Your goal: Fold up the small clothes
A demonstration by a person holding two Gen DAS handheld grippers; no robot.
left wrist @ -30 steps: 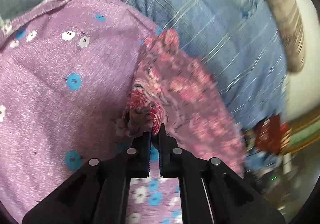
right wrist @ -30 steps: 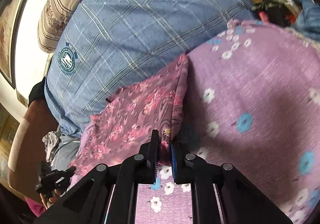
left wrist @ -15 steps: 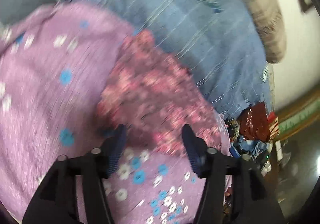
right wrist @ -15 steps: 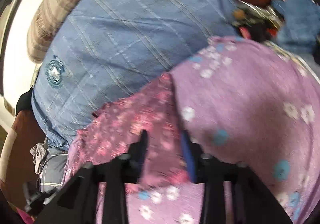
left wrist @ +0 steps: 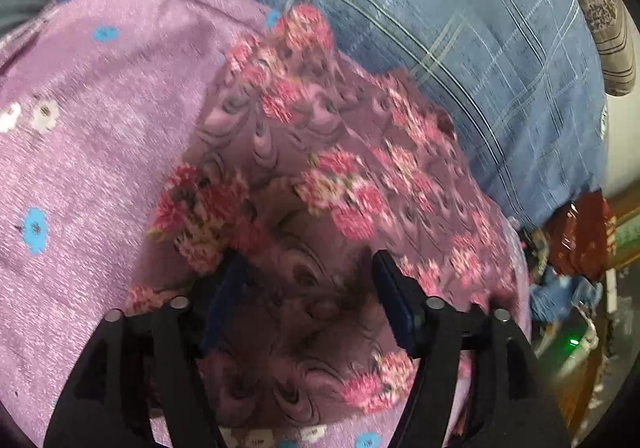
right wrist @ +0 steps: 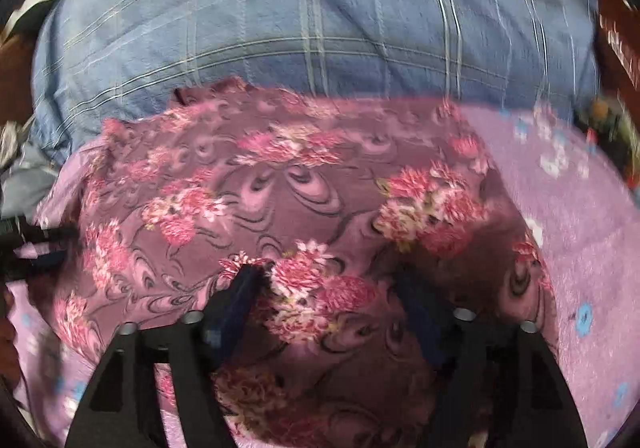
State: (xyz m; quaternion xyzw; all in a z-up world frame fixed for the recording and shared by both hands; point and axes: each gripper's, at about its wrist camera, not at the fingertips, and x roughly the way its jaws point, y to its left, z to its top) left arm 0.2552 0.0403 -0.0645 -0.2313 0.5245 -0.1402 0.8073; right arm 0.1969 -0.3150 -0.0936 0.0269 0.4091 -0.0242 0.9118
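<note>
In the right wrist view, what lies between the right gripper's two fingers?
The floral garment bunches up between the opening right gripper fingers, pads apparently off it, lying on the purple flowered sheet. Right wrist view shows this.

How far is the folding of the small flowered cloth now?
Done: the pink flowered cloth lies spread on the purple sheet, released by both grippers. In hand: nothing; the left gripper and right gripper are opening above it, the fabric loose between their fingers. Left: I cannot tell how many folds are made; it looks uneven, so more folding seems likely.
</note>
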